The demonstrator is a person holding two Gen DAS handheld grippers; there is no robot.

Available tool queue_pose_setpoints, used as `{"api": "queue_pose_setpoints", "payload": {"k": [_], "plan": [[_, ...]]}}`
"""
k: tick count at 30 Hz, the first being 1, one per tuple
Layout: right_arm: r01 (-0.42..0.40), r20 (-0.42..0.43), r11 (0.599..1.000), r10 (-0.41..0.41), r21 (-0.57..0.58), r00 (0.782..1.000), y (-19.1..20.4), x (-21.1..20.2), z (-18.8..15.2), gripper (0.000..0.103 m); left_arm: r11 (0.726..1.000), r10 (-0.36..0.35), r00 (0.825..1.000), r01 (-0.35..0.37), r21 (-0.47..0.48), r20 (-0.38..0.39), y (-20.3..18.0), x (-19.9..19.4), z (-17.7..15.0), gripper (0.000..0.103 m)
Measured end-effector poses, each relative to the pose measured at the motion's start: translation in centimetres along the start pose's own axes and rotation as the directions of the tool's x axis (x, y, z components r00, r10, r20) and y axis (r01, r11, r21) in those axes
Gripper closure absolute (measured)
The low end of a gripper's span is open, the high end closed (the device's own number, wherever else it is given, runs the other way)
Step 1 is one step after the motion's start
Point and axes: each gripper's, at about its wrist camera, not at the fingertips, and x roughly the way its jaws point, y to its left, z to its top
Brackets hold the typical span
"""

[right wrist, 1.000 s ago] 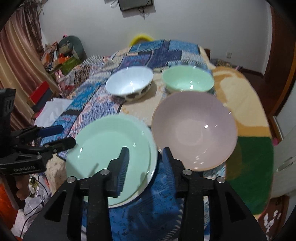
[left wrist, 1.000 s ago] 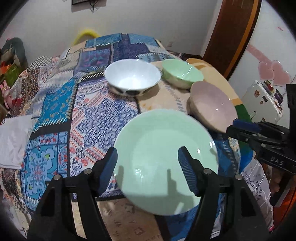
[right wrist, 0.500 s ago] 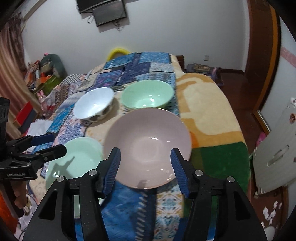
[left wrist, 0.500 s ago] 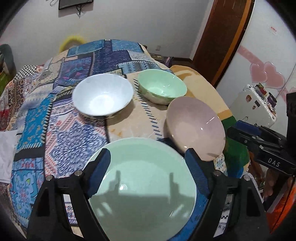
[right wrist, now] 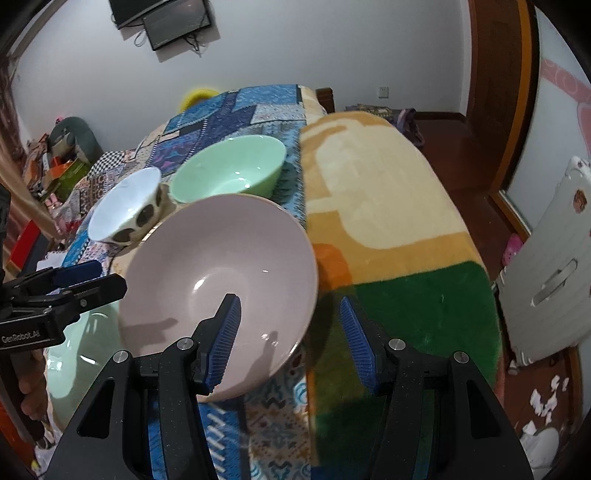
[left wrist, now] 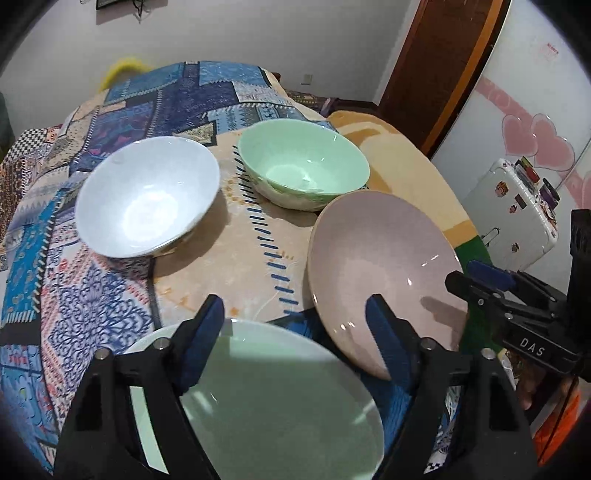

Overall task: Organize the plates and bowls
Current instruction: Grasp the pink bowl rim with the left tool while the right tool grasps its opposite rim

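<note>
Left view only: you see the whole inside of the white bowl (left wrist: pixel 147 195) at 10 o'clock, and the top of the green plate (left wrist: pixel 266 398) right under your left gripper (left wrist: pixel 295 332).
Right view only: you see dark spots on the outside of the white bowl (right wrist: pixel 127 206), a screen (right wrist: pixel 162 18) on the wall at 11 o'clock, and the bare rug (right wrist: pixel 388 206) at 2 o'clock.
Left gripper: your tongs are spread wide and hold nothing. The green plate's far edge sits between the two blue pads (left wrist: pixel 201 343).
Green bowl (left wrist: pixel 303 162): at 12 o'clock from your left tongs, just beside the white bowl, on the patterned cloth (left wrist: pixel 92 295).
Pink plate (left wrist: pixel 380 273): at 2 o'clock from your left tongs, just beside the green plate, tilted up.
Right gripper (right wrist: pixel 290 332): your tongs are spread wide and hold nothing. The pink plate's (right wrist: pixel 218 291) right edge lies between the pads; the left pad (right wrist: pixel 225 339) is over the plate.
</note>
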Motion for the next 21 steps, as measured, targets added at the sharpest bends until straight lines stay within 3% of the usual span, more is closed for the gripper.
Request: {"api": "queue_pose_setpoints", "payload": {"k": [9, 14, 19, 21], "plan": [[-0.033, -0.006, 0.999, 0.033, 0.033, 0.999, -1.0, 1.4, -0.6, 0.052, 1.0, -0.017, 0.998, 0.017, -0.001, -0.054, -0.6, 2.9, 0.5, 0.054], [-0.074, -0.025, 0.996, 0.076, 0.055, 0.997, -1.4, 2.1, -0.8, 0.071, 0.999, -0.037, 0.996, 0.037, -0.01, -0.081, -0.9, 4.0, 0.6, 0.07], [-0.113, -0.034, 0.992, 0.115, 0.06, 0.993, -1.2, 2.3, -1.0, 0.083, 0.998, -0.067, 0.992, 0.068, 0.0, -0.107, -1.3, 4.7, 0.4, 0.087], [-0.114, -0.028, 0.992, 0.116, 0.051, 0.993, -0.9, 2.3, -1.0, 0.085, 0.998, -0.058, 0.993, 0.06, 0.012, -0.104, -1.6, 4.6, 0.2, 0.088]]}}
